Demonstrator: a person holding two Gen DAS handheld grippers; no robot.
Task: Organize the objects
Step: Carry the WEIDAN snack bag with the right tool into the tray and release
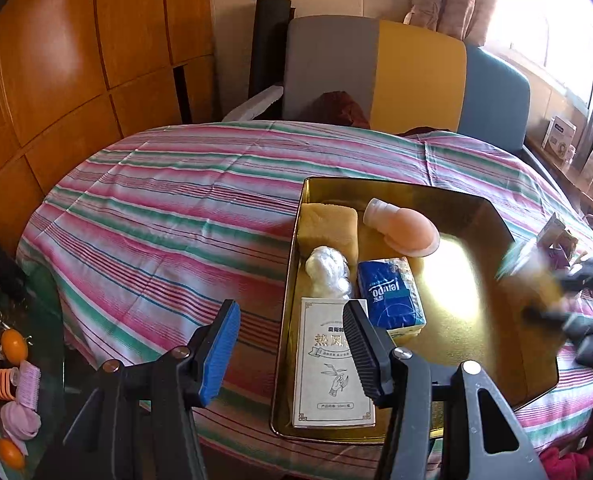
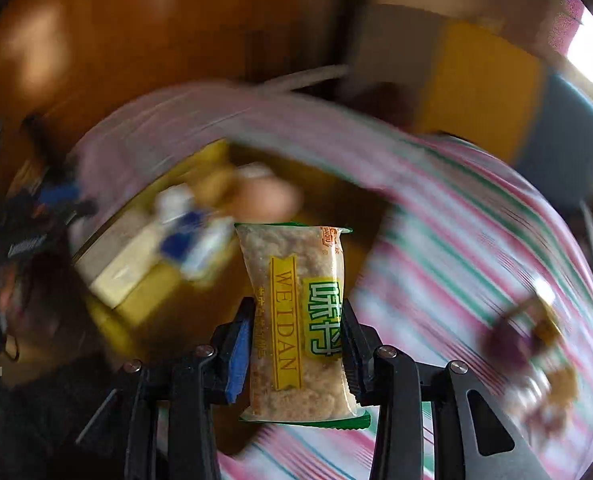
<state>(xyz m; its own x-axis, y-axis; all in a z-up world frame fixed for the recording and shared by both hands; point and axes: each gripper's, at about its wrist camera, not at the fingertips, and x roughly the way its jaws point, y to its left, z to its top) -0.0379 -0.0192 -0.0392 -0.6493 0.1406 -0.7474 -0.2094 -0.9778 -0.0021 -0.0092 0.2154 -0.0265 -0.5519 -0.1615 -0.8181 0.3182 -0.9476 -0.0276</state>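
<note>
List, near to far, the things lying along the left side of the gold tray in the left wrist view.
White box → clear plastic bundle → yellow sponge, all in the gold tray.

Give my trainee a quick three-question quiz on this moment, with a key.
1. True or false: the right gripper is shut on a snack packet.
2. Which lies in the gold tray: A) an orange, B) a blue tissue pack, C) a hair roller?
3. Fill in: the left gripper is ____ and holds nothing.

Key: 1 true; 2 B; 3 open.
</note>
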